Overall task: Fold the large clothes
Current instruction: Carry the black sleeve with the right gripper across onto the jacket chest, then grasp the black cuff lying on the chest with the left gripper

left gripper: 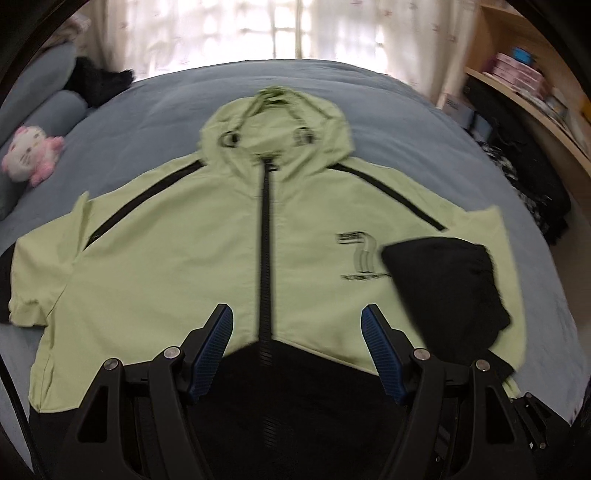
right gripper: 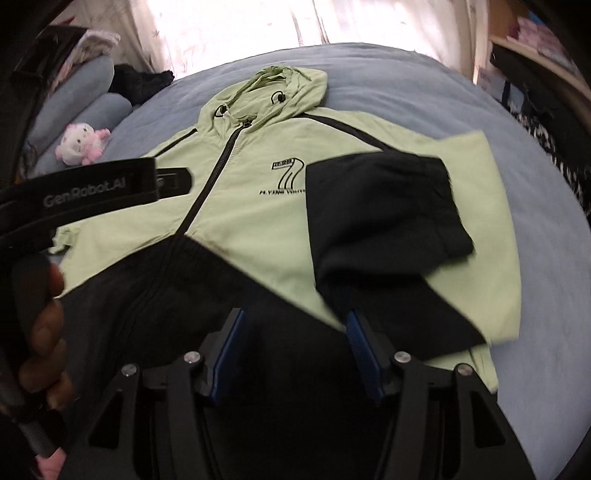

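Left wrist view. One light-green hooded zip jacket (left gripper: 166, 266) with black zipper, black shoulder stripes and a black lower panel, laid flat, front up, across the middle of a grey-blue bed cover (left gripper: 388, 107); hood towards the far edge of the bed, hem towards the near edge. One black sleeve end (left gripper: 443, 288), folded inward and resting on the jacket's chest beside the printed "7" emblem (left gripper: 360, 254). One left gripper (left gripper: 297, 345), black frame with blue ribbed pads, released: jaws stand wide apart above the hem and zipper, with nothing clamped between them. One pink-and-white plush toy (left gripper: 31, 157) near the left edge of the bed, beside grey-blue bolster pillows (left gripper: 64, 110). One dark fuzzy item (left gripper: 96, 79) at the far left corner. White curtains (left gripper: 258, 29) beyond the far edge. Wooden shelving (left gripper: 535, 81) with boxes beyond the right edge.

Right wrist view. Same jacket, hood at the far edge, emblem legible. Folded sleeve lies on the jacket, directly ahead of the right gripper (right gripper: 295, 350). Right gripper released: pads apart over the black lower panel, not pressing on any cloth. Left gripper's black body (right gripper: 92, 188) at the picture's left, held by a hand (right gripper: 44, 332). View partly motion-blurred.
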### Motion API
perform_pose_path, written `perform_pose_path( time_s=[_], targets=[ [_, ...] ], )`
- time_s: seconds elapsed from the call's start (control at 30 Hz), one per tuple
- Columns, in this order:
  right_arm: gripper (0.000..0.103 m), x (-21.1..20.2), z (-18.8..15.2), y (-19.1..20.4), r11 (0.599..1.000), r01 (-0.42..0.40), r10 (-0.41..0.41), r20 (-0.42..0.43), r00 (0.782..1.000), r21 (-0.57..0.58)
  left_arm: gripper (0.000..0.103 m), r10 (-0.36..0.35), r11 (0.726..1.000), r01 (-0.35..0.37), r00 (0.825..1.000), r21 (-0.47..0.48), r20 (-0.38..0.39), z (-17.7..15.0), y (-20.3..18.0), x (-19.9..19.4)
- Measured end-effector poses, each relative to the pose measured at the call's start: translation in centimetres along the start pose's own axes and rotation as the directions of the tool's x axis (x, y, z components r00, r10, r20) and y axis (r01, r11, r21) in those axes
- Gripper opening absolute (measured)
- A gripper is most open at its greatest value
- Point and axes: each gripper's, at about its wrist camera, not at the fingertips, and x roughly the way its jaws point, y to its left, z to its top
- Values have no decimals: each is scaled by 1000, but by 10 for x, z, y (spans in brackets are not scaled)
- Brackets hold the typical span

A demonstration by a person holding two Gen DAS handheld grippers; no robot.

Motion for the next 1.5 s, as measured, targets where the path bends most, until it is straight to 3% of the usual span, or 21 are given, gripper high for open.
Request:
perform_pose_path(
  time_s=[0.1,0.23,0.4,0.6,0.77,0.8,0.83,0.87,0.9,0.97,1.1,1.2,1.23,1.33,1.5],
  targets=[
    [57,-21,-9,-21,997,35,-36,13,999,68,71,-44,995,44,999,86,1,1,-27,-5],
    [57,-45,-16,-70,969,92,-104,40,994,228,72,-99,969,100,995,226,-18,-4,-75,-6],
    [57,-61,-20,-110,928,112,-148,76,986,354,74,-137,900,167,985,403,-104,-22,-138,12],
    [57,-62,-27,-129,907,105,-153,86,984,407,74,-41,854,104,990,510,-132,-33,-180,51],
    [57,-52,-37,-137,899,96,-135,61,989,427,74,-18,856,73,994,513,-110,-19,-198,70],
    [57,-50,-37,-138,898,97,-135,58,989,428,72,-25,861,80,993,502,-114,-14,-200,74],
    [57,-49,-38,-138,898,100,-136,55,989,428,56,-39,865,91,993,493,-116,-9,-202,77],
    [57,-49,-38,-138,898,102,-138,55,989,428,26,-40,866,94,992,491,-118,-5,-201,80],
    [57,-49,-38,-138,898,105,-142,56,988,427,12,-19,872,70,994,484,-109,1,-200,81],
    [57,-49,-38,-137,899,108,-147,59,987,424,7,-60,897,96,994,432,-96,13,-187,75],
    [57,-49,-39,-134,901,105,-147,68,987,421,6,-108,963,91,993,255,53,40,-130,36],
    [57,-47,-37,-133,904,92,-133,70,989,417,8,-102,993,97,991,60,86,43,-69,24],
    [57,-46,-36,-131,906,87,-127,69,990,414,10,-103,994,105,991,-10,80,40,-48,24],
    [57,-41,-33,-124,913,66,-102,69,992,403,32,-141,973,142,990,-183,22,21,12,35],
    [57,-39,-24,-109,929,53,-85,71,994,367,38,-226,934,197,972,-298,-64,-5,67,60]
  ],
)
